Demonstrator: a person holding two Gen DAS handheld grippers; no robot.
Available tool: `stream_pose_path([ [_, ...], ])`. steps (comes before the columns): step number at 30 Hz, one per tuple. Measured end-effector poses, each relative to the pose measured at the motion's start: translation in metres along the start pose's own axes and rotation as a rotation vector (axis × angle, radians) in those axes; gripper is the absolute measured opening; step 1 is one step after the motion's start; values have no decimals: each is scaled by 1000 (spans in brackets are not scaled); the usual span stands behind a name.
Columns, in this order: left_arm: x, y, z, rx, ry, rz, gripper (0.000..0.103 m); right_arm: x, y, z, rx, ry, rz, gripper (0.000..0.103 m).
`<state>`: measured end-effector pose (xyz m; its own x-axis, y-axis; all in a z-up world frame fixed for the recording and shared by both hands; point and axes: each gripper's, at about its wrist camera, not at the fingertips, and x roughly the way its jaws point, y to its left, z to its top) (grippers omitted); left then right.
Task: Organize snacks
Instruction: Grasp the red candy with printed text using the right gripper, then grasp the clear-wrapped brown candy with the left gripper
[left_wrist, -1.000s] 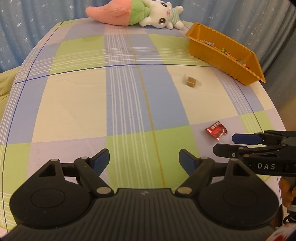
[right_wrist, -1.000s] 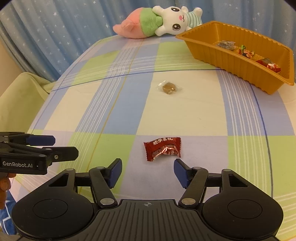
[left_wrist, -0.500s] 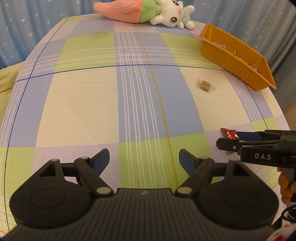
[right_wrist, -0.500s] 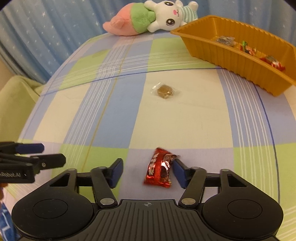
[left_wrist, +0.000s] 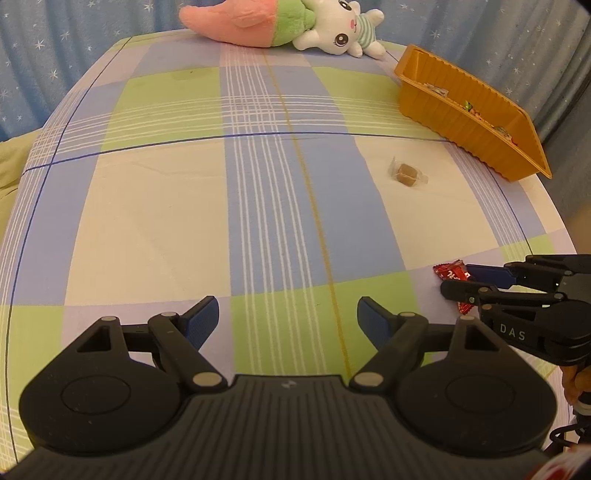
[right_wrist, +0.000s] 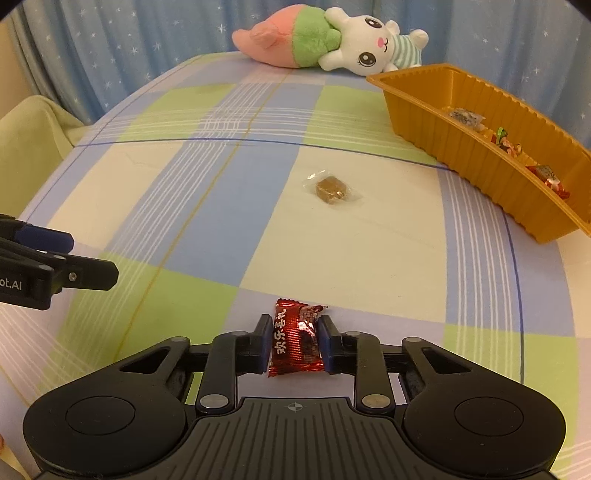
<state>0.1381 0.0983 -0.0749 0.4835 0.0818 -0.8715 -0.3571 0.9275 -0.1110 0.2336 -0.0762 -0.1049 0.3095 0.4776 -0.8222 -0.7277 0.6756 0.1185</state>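
Observation:
A red wrapped candy (right_wrist: 295, 339) lies on the checked cloth at the near edge, standing on its side between the pads of my right gripper (right_wrist: 294, 322). The jaws are closing and both pads press on the wrapper. The left wrist view shows the same candy (left_wrist: 452, 272) poking out of the right gripper (left_wrist: 460, 280) at the right. My left gripper (left_wrist: 288, 308) hovers open over the cloth with nothing between its fingers. A brown candy (right_wrist: 330, 189) in clear wrap lies farther back. The orange tray (right_wrist: 461, 147) at the back right holds several snacks.
A pink, green and white plush toy (right_wrist: 332, 44) lies at the far edge of the table, before a blue starred curtain. Light green fabric (right_wrist: 29, 140) sits off the table's left side. The left gripper (right_wrist: 88, 258) reaches in from the left.
The right gripper's jaws have come together on the red candy, which turned from lying flat to standing on its side between the pads. The left gripper has stayed open and still.

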Motion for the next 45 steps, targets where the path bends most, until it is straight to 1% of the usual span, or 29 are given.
stream_pose_path([
  [4, 1, -6, 1, 19, 0, -1, 80, -3, -4, -1, 11, -1, 10, 26],
  [11, 9, -24, 5, 72, 0, -14, 80, -17, -21, 1, 58, -26, -2, 26],
  [23, 31, -74, 29, 195, -34, -46, 80, -38, -63, 3, 137, -66, -33, 26],
  [32, 60, -96, 47, 283, -44, -21, 80, -45, -90, 4, 177, -87, -46, 26],
  [38, 79, -108, 61, 343, -55, 4, 79, -46, -106, 2, 201, -84, -58, 26],
  [41, 87, -113, 66, 375, -59, 12, 76, -47, -113, 1, 212, -83, -62, 26],
  [42, 89, -114, 68, 379, -59, 10, 73, -47, -116, 1, 215, -83, -64, 26],
  [45, 96, -116, 74, 384, -61, 15, 73, -47, -122, 1, 226, -82, -66, 26],
])
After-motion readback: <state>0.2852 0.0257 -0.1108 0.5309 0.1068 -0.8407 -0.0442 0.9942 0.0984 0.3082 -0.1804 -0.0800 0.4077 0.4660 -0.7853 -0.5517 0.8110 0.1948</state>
